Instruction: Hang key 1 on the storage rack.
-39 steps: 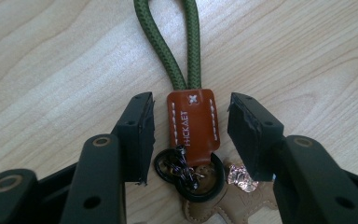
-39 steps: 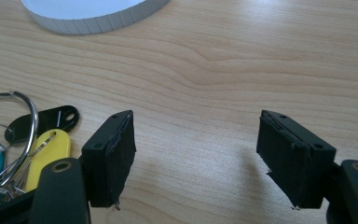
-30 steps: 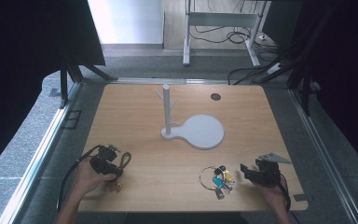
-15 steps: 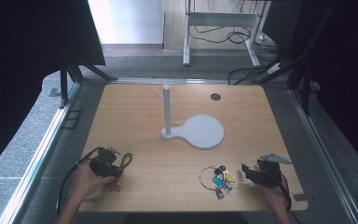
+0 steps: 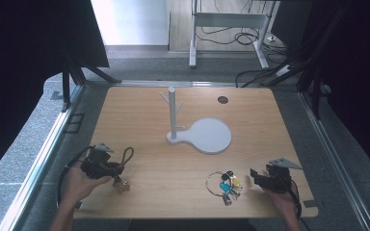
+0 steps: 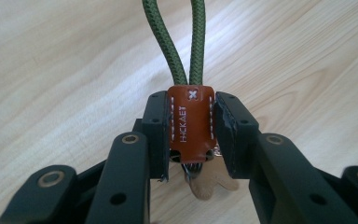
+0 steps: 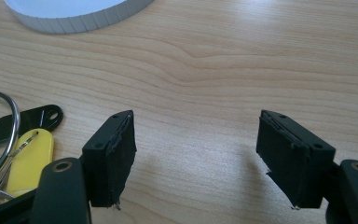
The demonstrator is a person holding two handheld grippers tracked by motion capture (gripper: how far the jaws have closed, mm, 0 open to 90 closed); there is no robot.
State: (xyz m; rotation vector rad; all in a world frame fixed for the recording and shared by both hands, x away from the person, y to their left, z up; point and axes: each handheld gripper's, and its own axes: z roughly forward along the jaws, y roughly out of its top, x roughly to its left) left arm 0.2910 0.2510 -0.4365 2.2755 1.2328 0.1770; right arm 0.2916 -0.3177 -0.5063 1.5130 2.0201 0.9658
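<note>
Keychain strap with a brown leather tab (image 6: 191, 122) sits clamped between the two black jaws of the left gripper (image 6: 189, 135). In the left gripper view the jaws press on both long edges of the tab, one on each side, with no gap showing. The jaws have just been closing onto it. White stitching and a small stamped word run along the tab. A doubled green cord (image 6: 183, 39) rises straight out of the tab's top, away from the jaws, and leaves the picture. Below the tab, between the jaw bases, a small metal fitting and a pale tan piece (image 6: 207, 184) hang down; what the pale piece is cannot be told, as the jaws partly cover it. Light wooden table (image 6: 65, 60) lies behind everything.

In the high view the left gripper (image 5: 107, 167) is held in a hand at the near left of the table, with the cord's loop (image 5: 126, 155) just ahead of the jaws.

The right gripper (image 7: 196, 156) rests with its jaws spread wide and nothing between them, only bare wood. Off its left jaw lies a bunch of keys on a metal ring (image 7: 7, 121), with a black tag (image 7: 25, 120) and a yellow tag (image 7: 28, 161) close to that jaw, apparently not touching it. Ahead of the jaws, well apart, is the rim of a white round base (image 7: 81, 16). In the high view that base carries an upright white peg stand (image 5: 173, 113).
</note>
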